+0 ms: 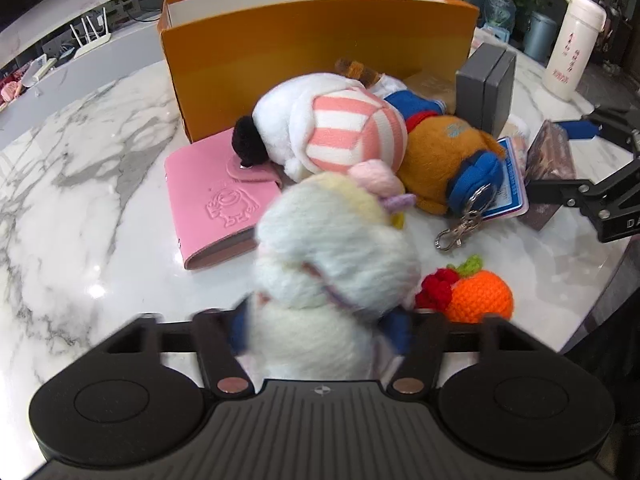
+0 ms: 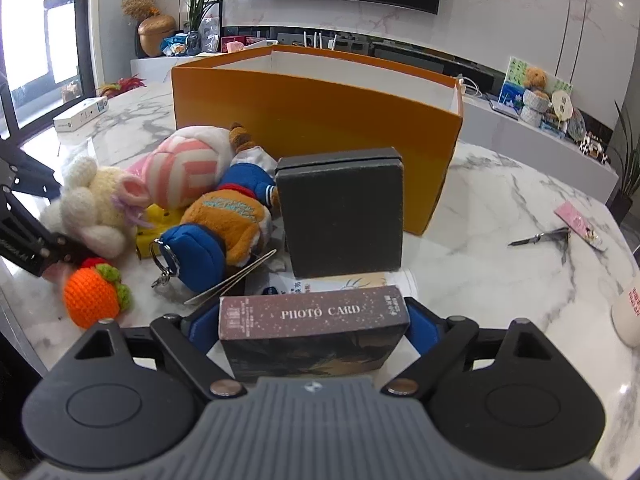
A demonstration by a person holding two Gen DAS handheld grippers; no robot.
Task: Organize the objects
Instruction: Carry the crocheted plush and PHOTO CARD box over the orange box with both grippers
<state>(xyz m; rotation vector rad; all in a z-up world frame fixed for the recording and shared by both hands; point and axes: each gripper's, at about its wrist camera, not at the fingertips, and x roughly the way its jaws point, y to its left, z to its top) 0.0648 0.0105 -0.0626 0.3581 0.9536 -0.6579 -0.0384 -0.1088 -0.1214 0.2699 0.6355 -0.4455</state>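
The left gripper (image 1: 320,332) clamps a fluffy white knitted bunny toy (image 1: 332,256); the right gripper (image 2: 314,326) squeezes a dark "PHOTO CARD" cardboard box (image 2: 314,332). Both sit in front of the tall orange cardboard box (image 2: 320,120). Lift each clear of its front wall, releasing only once inside.

Open marble table (image 1: 80,200) is seen at nine o'clock of the toy pile in the left wrist view, bounded only by the pink card wallet (image 1: 216,204). The path toward twelve o'clock is barred by the wall of the orange box (image 1: 304,60), against which the striped plush (image 1: 344,136) and brown plush (image 1: 444,164) are heaped. In the right wrist view, twelve o'clock is blocked by the upright grey box (image 2: 344,212); bare marble lies at two o'clock, broken by nail clippers (image 2: 540,237).
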